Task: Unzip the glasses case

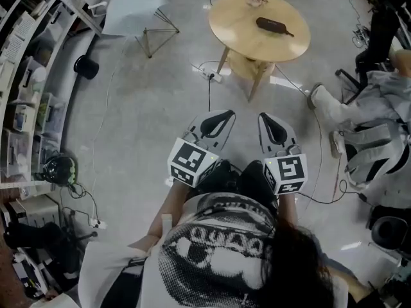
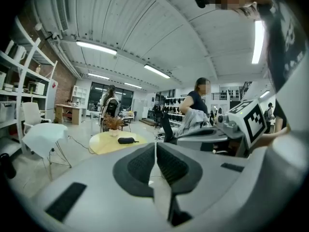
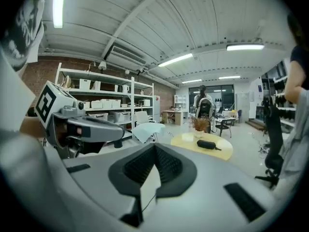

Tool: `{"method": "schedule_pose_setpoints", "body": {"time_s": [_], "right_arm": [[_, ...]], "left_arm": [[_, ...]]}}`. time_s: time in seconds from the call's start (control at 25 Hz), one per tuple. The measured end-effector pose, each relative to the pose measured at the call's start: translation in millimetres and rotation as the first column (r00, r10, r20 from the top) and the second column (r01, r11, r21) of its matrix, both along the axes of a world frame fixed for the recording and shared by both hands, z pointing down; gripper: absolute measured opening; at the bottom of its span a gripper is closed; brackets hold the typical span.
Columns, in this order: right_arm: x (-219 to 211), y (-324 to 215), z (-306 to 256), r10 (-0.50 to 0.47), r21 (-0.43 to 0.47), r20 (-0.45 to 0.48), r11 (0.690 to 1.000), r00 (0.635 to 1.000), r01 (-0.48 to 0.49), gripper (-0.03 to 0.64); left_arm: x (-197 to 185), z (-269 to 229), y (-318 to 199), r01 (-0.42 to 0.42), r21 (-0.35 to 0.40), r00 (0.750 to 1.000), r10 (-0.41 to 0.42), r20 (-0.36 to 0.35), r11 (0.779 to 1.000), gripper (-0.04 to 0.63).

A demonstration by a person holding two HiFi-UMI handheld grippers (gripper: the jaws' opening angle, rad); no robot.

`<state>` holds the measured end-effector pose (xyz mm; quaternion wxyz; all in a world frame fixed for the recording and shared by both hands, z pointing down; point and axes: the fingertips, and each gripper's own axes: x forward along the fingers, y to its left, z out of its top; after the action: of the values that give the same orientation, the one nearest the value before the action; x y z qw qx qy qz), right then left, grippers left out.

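1. Hanging side by side over the grey concrete floor (image 1: pixel 138 111), the left gripper (image 1: pixel 219 117) and the right gripper (image 1: pixel 268 120) both point toward the table, tipped slightly downward.
2. Left gripper (image 2: pixel 155 146) first: its jaws are clenched tight, and the ribbed black pads (image 2: pixel 143 165) meet along a thin seam with nothing between them.
3. Over to the right gripper (image 3: pixel 154 148): same story, with the jaws pressed together, the dark pads (image 3: pixel 167 166) touching and no object in the grip.
4. The dark oblong glasses case (image 1: pixel 272 25) lies flat on the round light-wood table (image 1: pixel 241 38), well ahead of both pairs of jaws, and neither touches it.
5. From the left jaws, the case (image 2: pixel 126 140) sits ahead and off to the left of the tips; from the right jaws, it (image 3: pixel 207 144) sits ahead and off to the right.
6. It is too far off to tell how its zip stands.
7. Beyond the case, at the table's far edge, stands a small pot of dried brownish plant (image 2: pixel 114 123).
8. Well out to the left of the left jaws is a white shell chair on wire legs (image 1: pixel 131 6).
9. Off to the right of the right jaws, there is a person in pale clothing (image 1: pixel 376 143).
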<state>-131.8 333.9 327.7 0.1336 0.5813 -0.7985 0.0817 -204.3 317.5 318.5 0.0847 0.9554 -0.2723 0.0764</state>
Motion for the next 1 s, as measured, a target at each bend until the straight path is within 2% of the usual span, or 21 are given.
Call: {"method": "schedule_pose_setpoints", "body": {"time_s": [0.12,0.48,0.84,1.0], "right_arm": [[5,-5,5,0.006,-0.008,-0.041,1.0,0.999,-0.006,-0.002],[20,-40,22,-0.017,-0.051,0.003,0.999,1.0,0.017,0.0],[98,-123,41,-0.024,-0.09,0.024,0.996,0.999,0.026,0.0],[148,-159,42,-0.036,-0.102,0.026,0.994,0.999,0.039,0.0]], "left_arm": [[-2,8,-7,0.016,-0.029,1.0,-0.016,0.004,0.999,0.018],[16,27,-44,0.037,-0.071,0.999,-0.036,0.014,0.997,0.02],[79,42,-120,0.069,-0.112,0.996,-0.063,0.062,0.991,0.019],[124,44,-160,0.089,-0.12,0.994,-0.08,0.076,0.989,0.02]]}}
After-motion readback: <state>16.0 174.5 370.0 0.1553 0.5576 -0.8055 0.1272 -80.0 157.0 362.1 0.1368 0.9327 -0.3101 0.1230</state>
